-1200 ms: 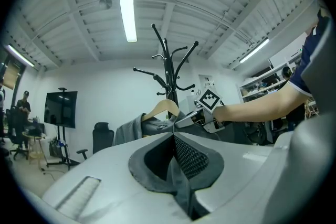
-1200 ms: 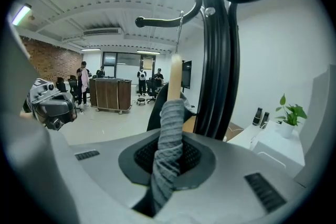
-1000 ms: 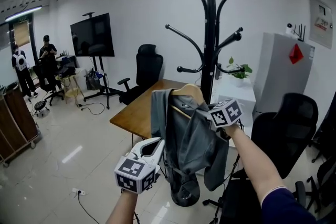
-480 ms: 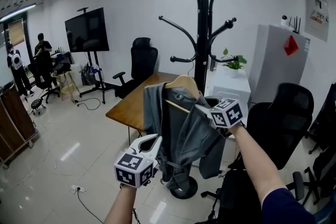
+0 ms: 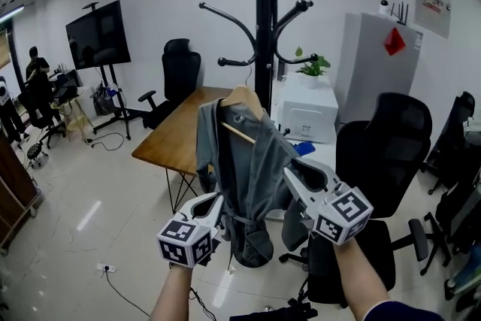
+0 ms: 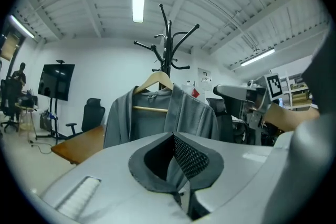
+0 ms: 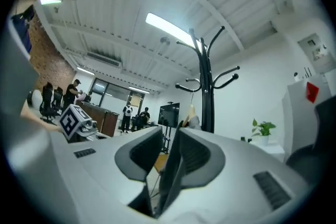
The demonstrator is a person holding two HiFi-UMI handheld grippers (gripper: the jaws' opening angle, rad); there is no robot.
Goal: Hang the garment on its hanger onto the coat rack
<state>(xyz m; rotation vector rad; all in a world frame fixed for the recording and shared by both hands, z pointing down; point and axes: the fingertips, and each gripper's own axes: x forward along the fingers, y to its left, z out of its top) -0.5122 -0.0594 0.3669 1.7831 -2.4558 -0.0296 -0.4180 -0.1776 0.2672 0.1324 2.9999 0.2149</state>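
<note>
My left hand-held gripper (image 5: 216, 201) pinches the grey garment (image 5: 248, 154) low down. The garment hangs by its hanger (image 5: 242, 95) on the coat rack (image 5: 263, 26) — my right hand-held gripper (image 5: 289, 175), empty, is closing.

The coat rack (image 5: 262, 26) is glossy black throughout. In front of the coat rack, the garment (image 5: 244, 162) is plain mid-grey with no pattern, and its hanger (image 5: 242, 96) is pale honey wood. Behind the coat rack, the desk (image 5: 176, 139) is warm brown wood, the low cabinet (image 5: 304, 113) white and the plant (image 5: 310, 66) green. Right of the coat rack, a white cupboard (image 5: 372, 79) bears a red diamond (image 5: 394, 41), and the office chair (image 5: 383, 139) is black. Left of the coat rack, the screen (image 5: 98, 34) is black. The floor (image 5: 90, 192) is glossy off-white tile.
</note>
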